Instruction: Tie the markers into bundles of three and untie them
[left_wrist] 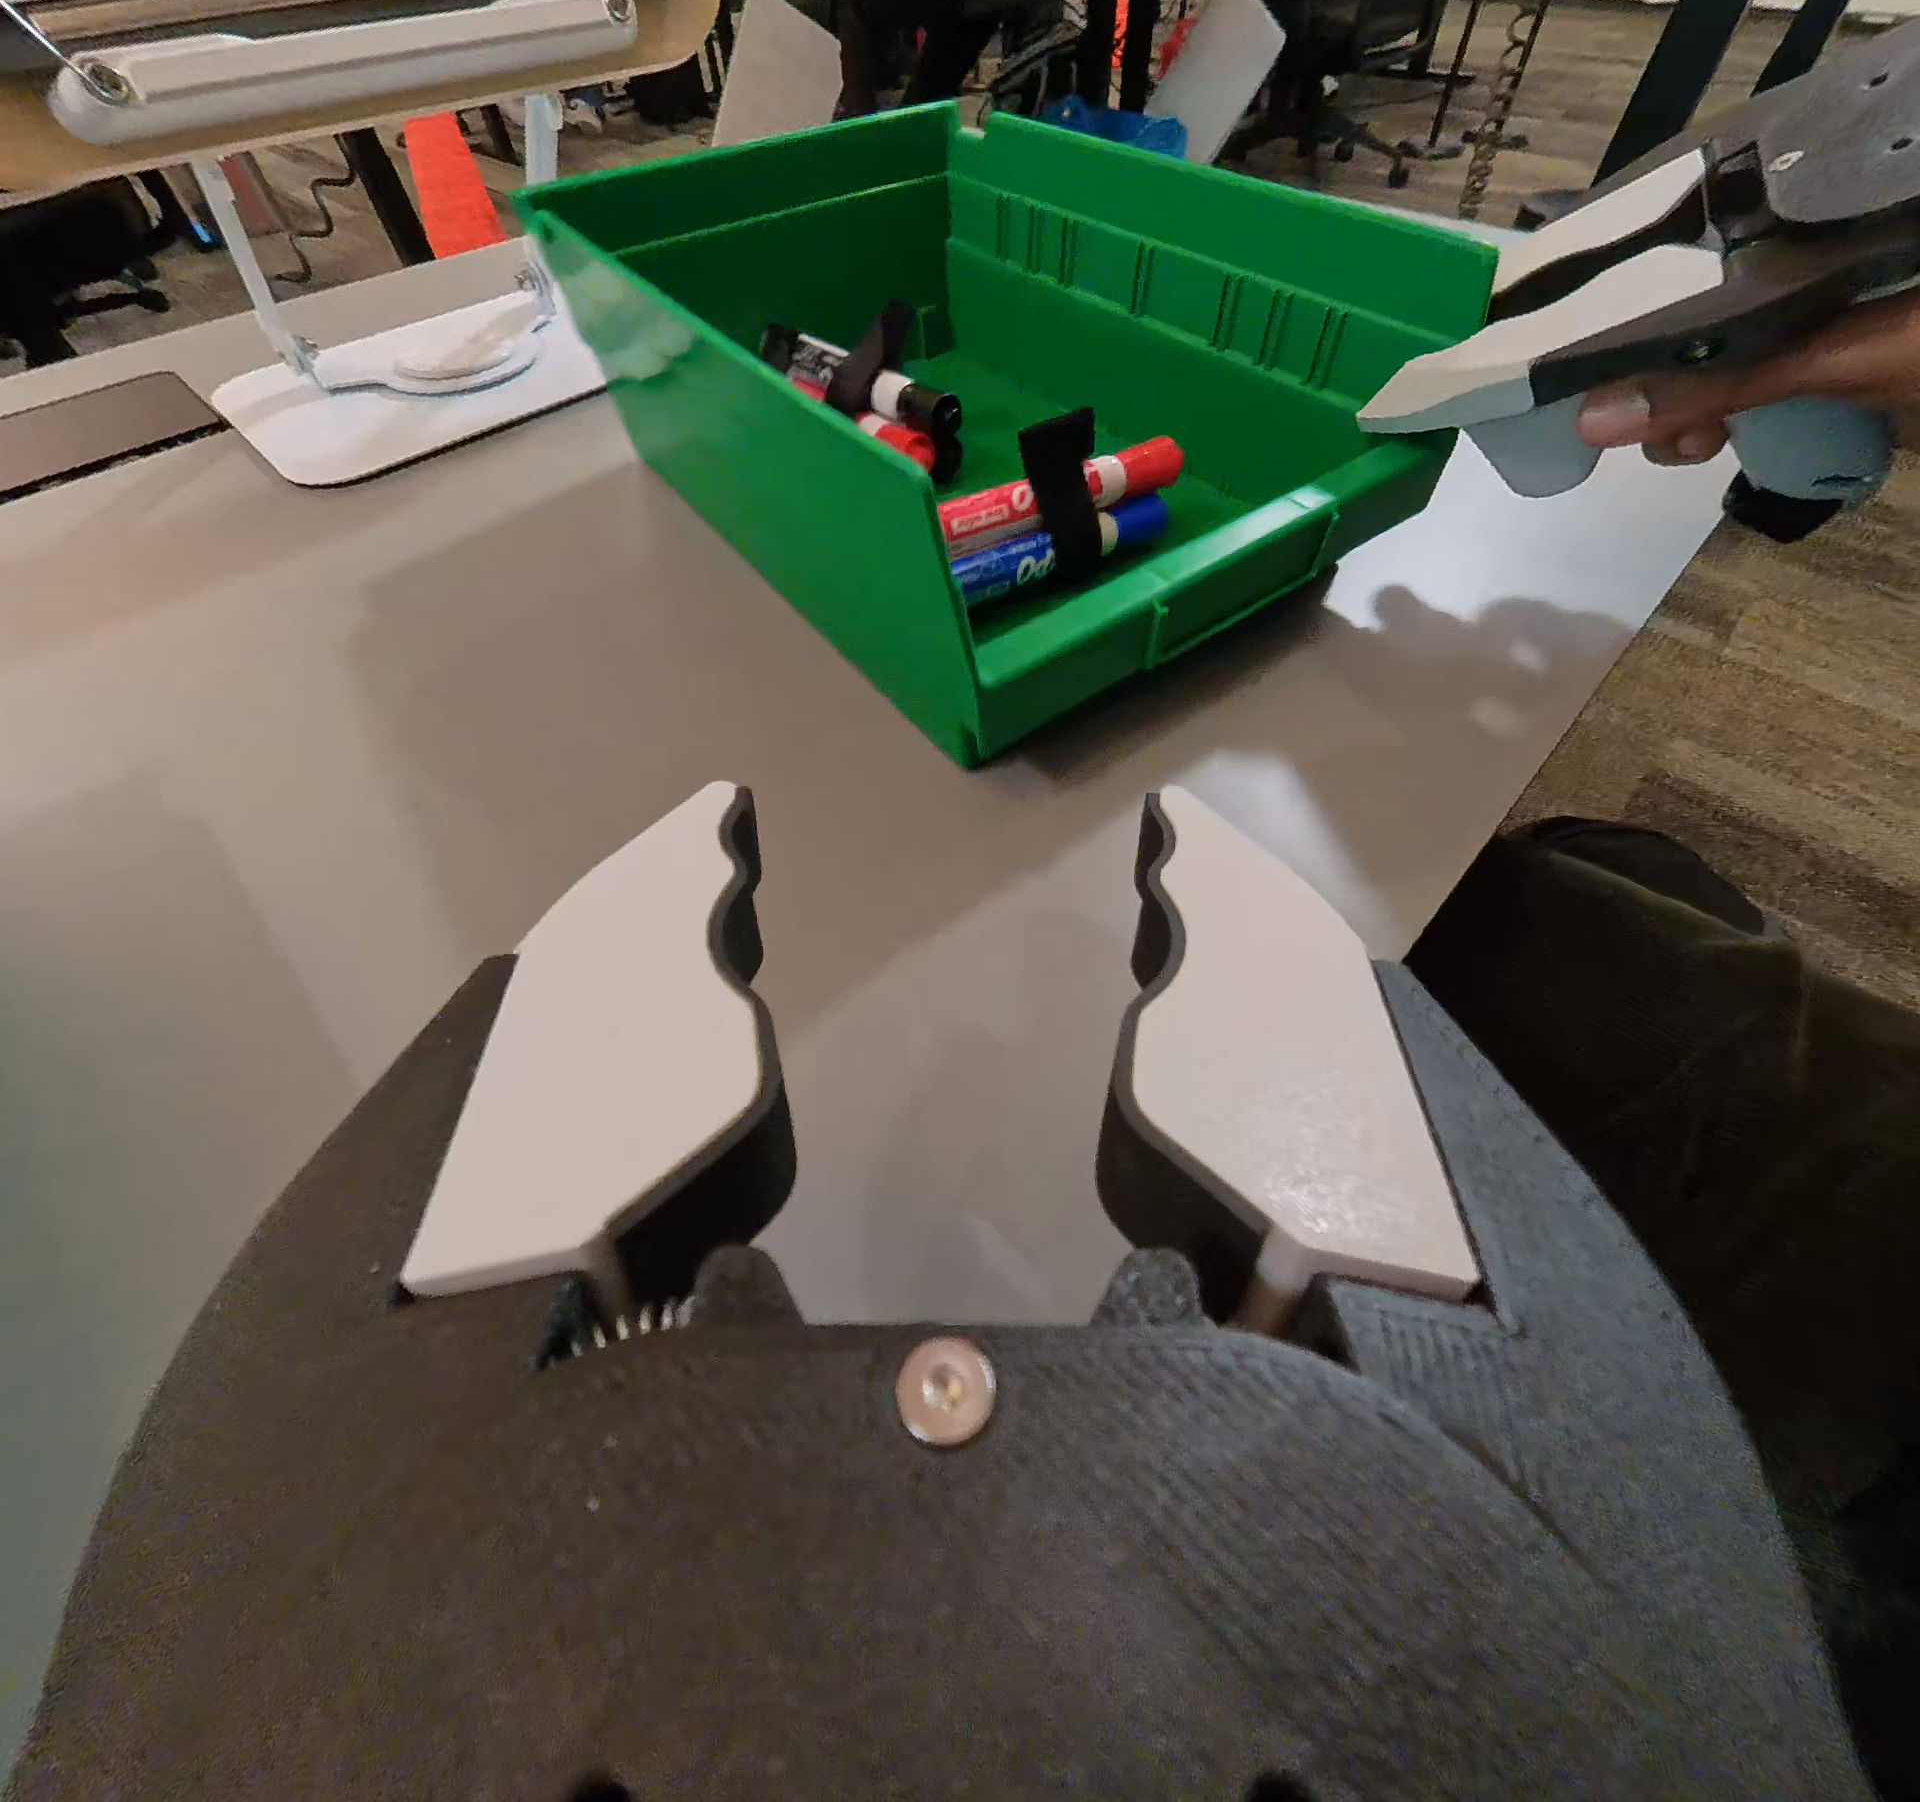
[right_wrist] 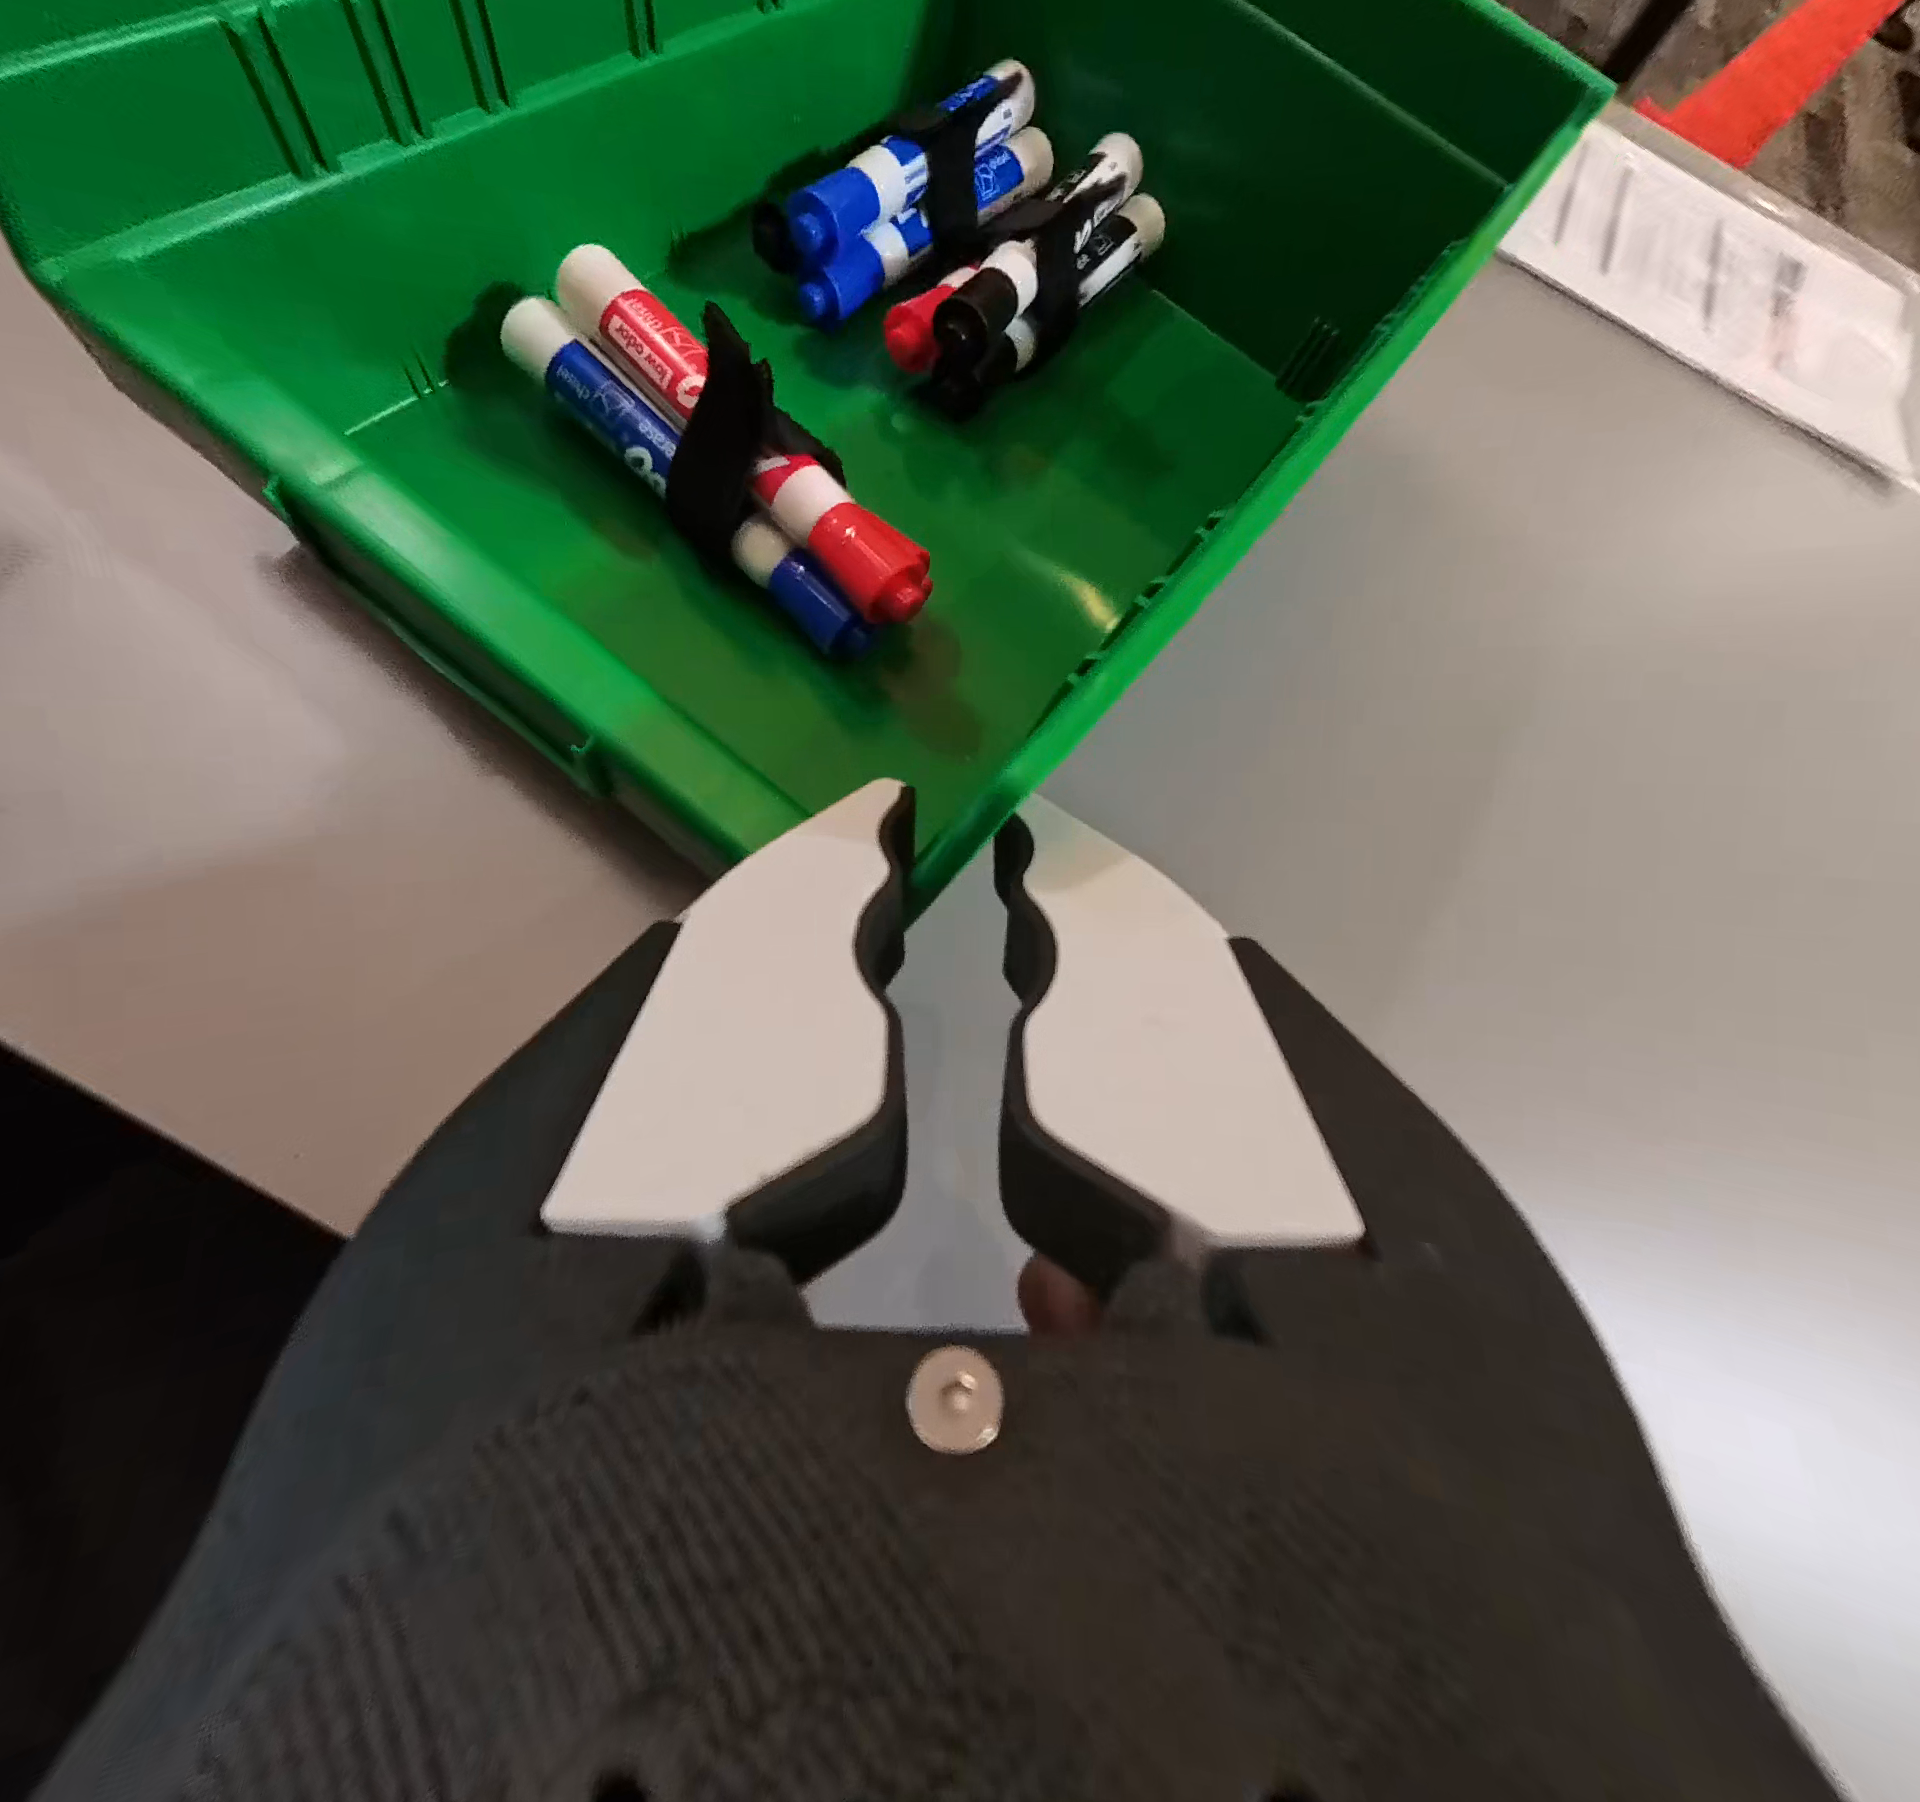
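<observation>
- My left gripper [left_wrist: 945, 905], bottom centre, hangs released over bare table [left_wrist: 312, 713].
- My right gripper [right_wrist: 954, 853] is nearly clenched, empty, its tips straddling the green bin [right_wrist: 1299, 526] corner; it may snag the rim.
- Strapped marker bundles [right_wrist: 727, 464] lie mid-frame inside; straps could catch.

An open-topped green plastic bin [right_wrist: 1340, 464] with ribbed inner walls sits on a smooth grey table [right_wrist: 1507, 817]. On its floor lie three bundles of dry-erase markers, each cinched by a black strap. The red-and-blue bundle [right_wrist: 717, 453] lies nearest the low front lip. An all-blue bundle [right_wrist: 914, 194] and a black-and-red bundle [right_wrist: 1029, 287] lie side by side, touching, toward the back wall. All markers are capped and lying flat.

The left gripper [left_wrist: 945, 817] hovers over bare table near the bin, jaws wide apart and empty. The right gripper [right_wrist: 954, 822] sits at the bin's corner rim, jaws narrowly parted around it.
</observation>
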